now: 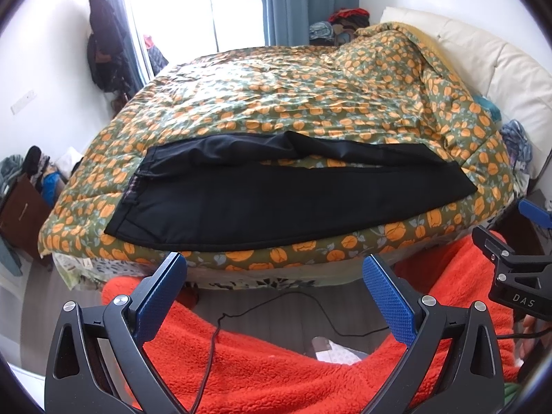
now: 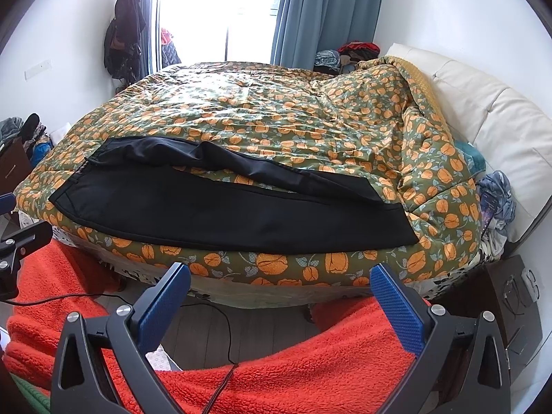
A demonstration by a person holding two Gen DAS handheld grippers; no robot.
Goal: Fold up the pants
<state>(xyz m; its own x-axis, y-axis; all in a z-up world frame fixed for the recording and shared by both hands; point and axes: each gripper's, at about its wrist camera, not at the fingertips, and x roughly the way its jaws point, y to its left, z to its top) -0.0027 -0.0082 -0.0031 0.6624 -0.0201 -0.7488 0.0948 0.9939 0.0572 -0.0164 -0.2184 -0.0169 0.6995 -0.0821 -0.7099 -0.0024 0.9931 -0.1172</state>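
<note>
Pants (image 1: 276,203) spread lengthwise along bed (image 1: 310,110) near edge, legs apart, ready for folding. Left tool (image 1: 274,277) and right tool (image 2: 279,286) gape wide, empty, short of bed.

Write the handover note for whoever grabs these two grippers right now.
Left gripper: open, empty, held back from the bed edge.
Right gripper: open, empty, also short of the bed.
Black pants: spread lengthwise along the near edge of the floral duvet, waistband to the left, hems to the right. The far leg is rumpled and splayed away from the near one.
Done: pants laid out.
Left: bring one leg onto the other, then fold.
</note>
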